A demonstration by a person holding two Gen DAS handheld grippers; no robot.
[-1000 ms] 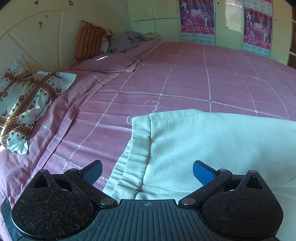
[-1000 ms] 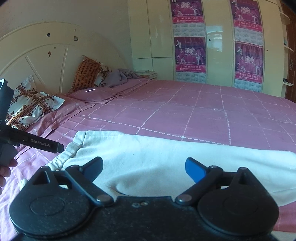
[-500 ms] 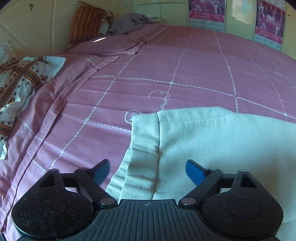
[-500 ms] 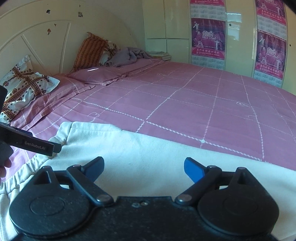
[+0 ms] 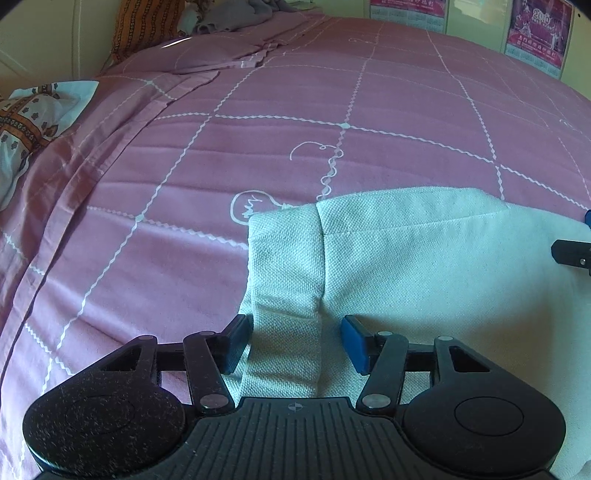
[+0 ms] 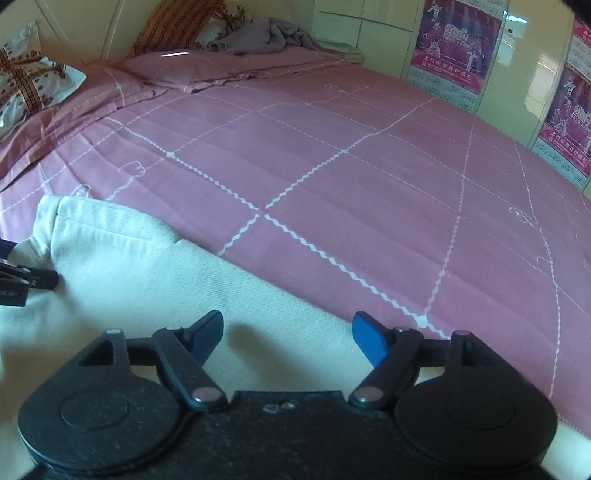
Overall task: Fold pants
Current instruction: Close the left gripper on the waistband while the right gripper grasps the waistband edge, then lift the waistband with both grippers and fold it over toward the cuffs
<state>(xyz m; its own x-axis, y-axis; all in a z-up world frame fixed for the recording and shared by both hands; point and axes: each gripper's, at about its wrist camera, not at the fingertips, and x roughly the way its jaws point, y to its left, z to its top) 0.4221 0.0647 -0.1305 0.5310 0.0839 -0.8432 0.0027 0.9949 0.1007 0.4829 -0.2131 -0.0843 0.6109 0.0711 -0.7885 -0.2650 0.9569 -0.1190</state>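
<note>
Cream-white pants (image 5: 424, 266) lie flat on the pink bed. Their waistband (image 5: 284, 273) is at the left end. My left gripper (image 5: 295, 339) is open, low over the waistband, with the band's fabric between its blue fingers. In the right wrist view the pants (image 6: 147, 273) stretch from left to lower right. My right gripper (image 6: 286, 341) is open over the upper edge of the pants, touching nothing I can see. The left gripper's tip (image 6: 33, 278) shows at the left edge of that view, the right gripper's tip (image 5: 576, 251) at the right edge of the left view.
The pink quilted bedspread (image 6: 332, 166) with white stitched lines extends far ahead. Patterned pillows (image 6: 29, 81) and an orange cushion (image 6: 181, 26) lie by the headboard, with a grey cloth (image 6: 255, 37). Cabinets with posters (image 6: 454, 44) stand beyond the bed.
Both grippers have lowered and tilted down toward the pants. The left one has closed in on the waistband, its fingers now nearer together around it. The right one stays wide open.
</note>
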